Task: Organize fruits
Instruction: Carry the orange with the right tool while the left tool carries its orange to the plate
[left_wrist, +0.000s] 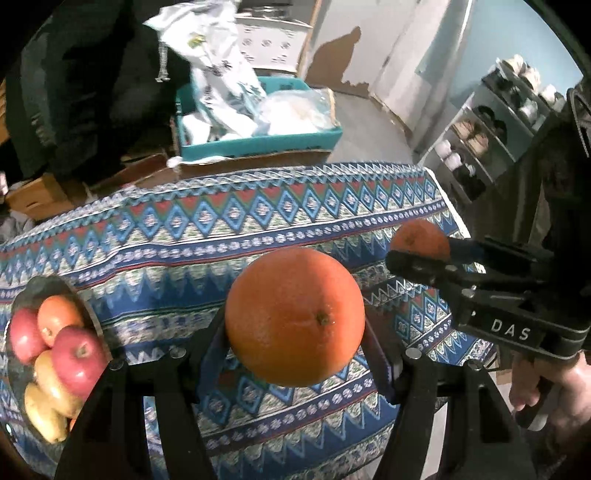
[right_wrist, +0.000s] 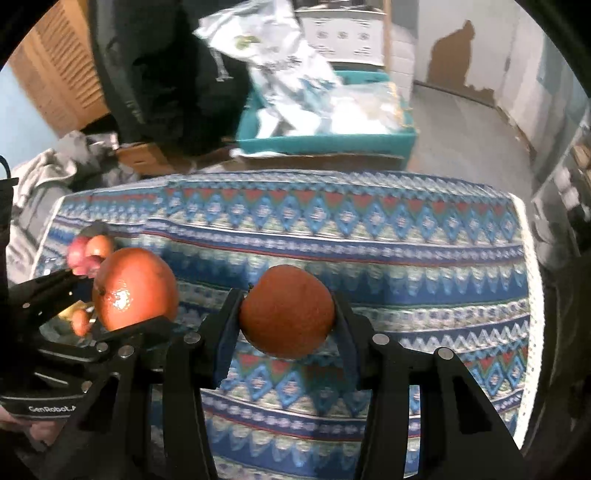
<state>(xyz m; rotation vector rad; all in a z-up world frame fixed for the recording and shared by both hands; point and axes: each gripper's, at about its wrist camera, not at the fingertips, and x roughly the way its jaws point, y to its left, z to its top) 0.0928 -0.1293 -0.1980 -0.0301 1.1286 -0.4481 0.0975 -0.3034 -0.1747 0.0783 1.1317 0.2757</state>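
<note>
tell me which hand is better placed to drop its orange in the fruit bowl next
Left, probably. Its tongs hold the big orange nearer the fruit bowl; the right tongs with the small orange are across the table.

Broad bare stretch of patterned cloth on the surface (right_wrist: 406, 258), open from centre to right edge and far edge. Left edge taken up by a bowl (left_wrist: 22, 295) heaped with apples and other fruit. Both grippers close side by side above the cloth: left gripper (left_wrist: 295, 325) filled by a large orange (left_wrist: 293, 317), right gripper (right_wrist: 288, 317) by a smaller orange (right_wrist: 286, 312). Beyond the far edge, a teal box (left_wrist: 258, 142) stuffed with bags.
</note>
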